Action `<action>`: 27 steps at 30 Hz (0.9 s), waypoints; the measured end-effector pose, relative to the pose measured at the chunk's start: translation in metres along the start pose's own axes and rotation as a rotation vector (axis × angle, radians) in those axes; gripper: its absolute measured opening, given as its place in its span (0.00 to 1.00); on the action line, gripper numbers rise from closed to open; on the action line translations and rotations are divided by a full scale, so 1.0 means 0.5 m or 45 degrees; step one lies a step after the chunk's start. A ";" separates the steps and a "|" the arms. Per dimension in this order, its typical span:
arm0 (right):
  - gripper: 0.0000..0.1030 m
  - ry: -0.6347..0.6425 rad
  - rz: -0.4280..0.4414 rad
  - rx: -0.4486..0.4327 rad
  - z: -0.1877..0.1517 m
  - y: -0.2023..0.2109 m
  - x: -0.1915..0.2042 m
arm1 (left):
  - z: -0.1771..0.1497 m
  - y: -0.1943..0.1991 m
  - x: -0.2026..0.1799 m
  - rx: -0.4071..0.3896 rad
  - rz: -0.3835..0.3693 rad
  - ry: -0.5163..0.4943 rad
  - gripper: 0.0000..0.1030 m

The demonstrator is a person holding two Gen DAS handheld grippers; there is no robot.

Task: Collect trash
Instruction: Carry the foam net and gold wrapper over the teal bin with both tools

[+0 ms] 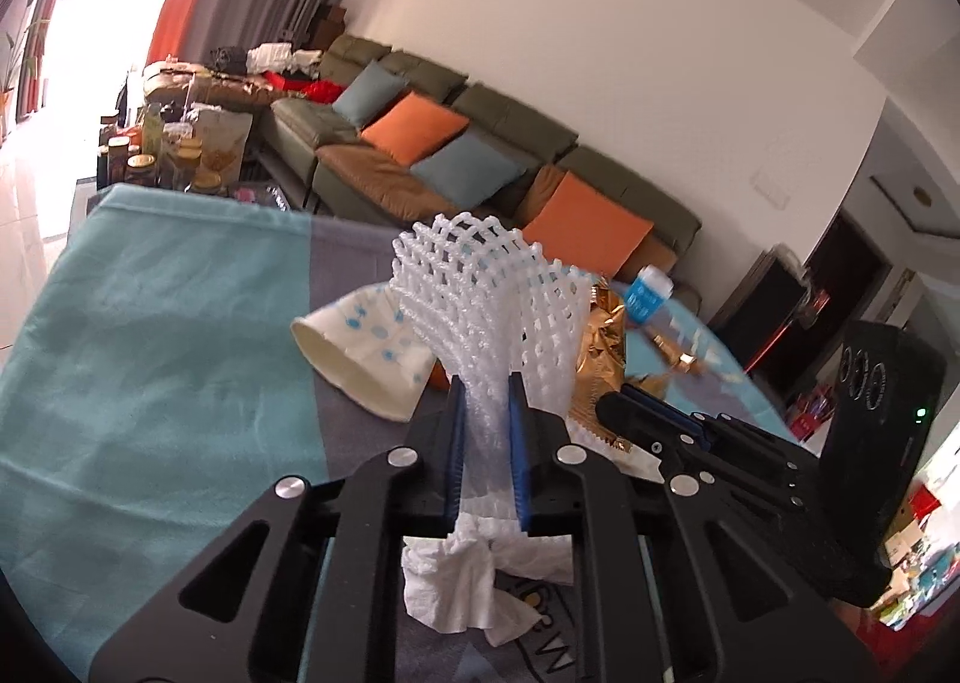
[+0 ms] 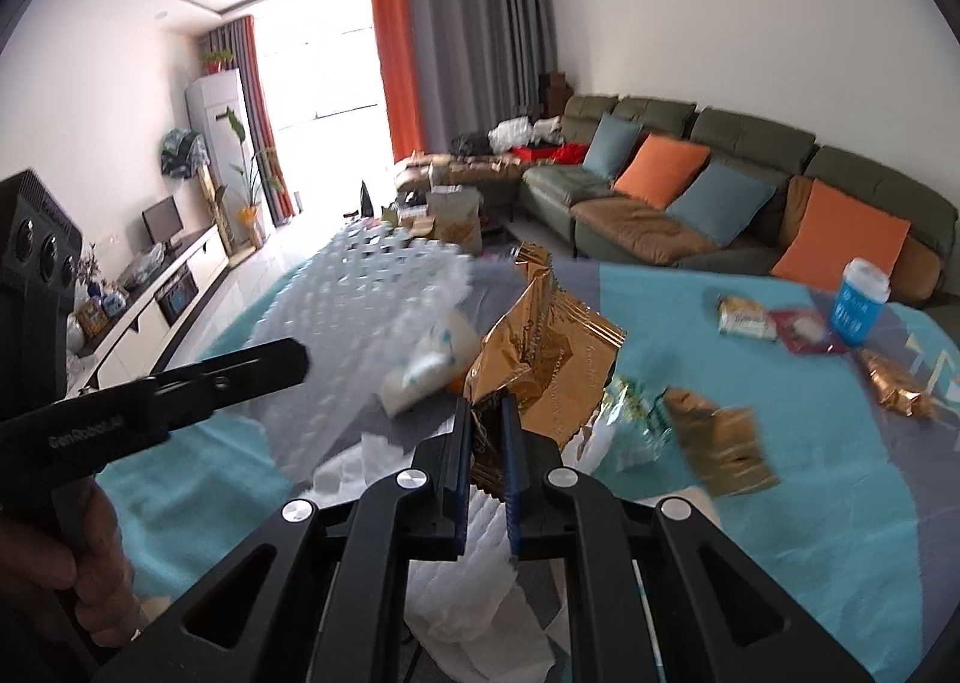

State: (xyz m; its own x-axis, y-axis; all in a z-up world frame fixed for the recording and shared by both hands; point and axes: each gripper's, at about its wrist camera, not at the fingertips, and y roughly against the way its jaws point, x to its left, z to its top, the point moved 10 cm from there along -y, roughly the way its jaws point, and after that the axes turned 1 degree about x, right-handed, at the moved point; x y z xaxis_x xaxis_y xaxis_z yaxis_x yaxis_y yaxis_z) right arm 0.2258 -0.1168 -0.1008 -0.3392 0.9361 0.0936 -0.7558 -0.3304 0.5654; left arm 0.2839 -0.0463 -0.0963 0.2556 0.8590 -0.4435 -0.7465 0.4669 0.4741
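On the blue-grey tablecloth [image 1: 150, 323] my left gripper [image 1: 487, 383] pinches the foam net [image 1: 480, 293], my right gripper [image 2: 485, 413] the gold wrapper [image 2: 540, 359]; next, probably, carry both to a bin I can't see.

left wrist: low and close over the table [image 1: 180, 323], facing the sofa [image 1: 510, 143] and wall | right wrist: close over the same table, facing down the room to the curtains [image 2: 468, 53] | shared: paper cup [image 1: 360, 359], gold snack bag [image 2: 540, 359], sofa

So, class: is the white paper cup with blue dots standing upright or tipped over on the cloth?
Tipped over. The paper cup lies on its side on the cloth, open mouth facing sideways, beside the foam net.
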 end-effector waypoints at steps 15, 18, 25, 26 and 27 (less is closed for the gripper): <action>0.08 0.159 0.130 -0.178 0.079 0.065 0.110 | 0.058 0.247 0.059 -0.272 0.166 0.005 0.13; 0.08 0.203 0.205 -0.199 0.093 0.063 0.161 | 0.054 0.312 0.097 -0.320 0.254 0.020 0.13; 0.08 0.322 0.408 -0.207 0.109 0.049 0.311 | 0.036 0.478 0.193 -0.408 0.496 0.069 0.13; 0.08 0.342 0.433 -0.208 0.111 0.047 0.331 | 0.031 0.502 0.207 -0.418 0.531 0.079 0.13; 0.08 0.361 0.458 -0.203 0.112 0.042 0.350 | 0.026 0.528 0.226 -0.426 0.571 0.098 0.13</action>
State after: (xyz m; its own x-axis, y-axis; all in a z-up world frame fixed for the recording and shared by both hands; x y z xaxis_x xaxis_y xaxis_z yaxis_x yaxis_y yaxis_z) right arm 0.1820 0.0467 -0.0265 -0.7172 0.6966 0.0202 -0.6315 -0.6619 0.4037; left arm 0.1238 0.1767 -0.0112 -0.1679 0.9344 -0.3141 -0.9290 -0.0434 0.3676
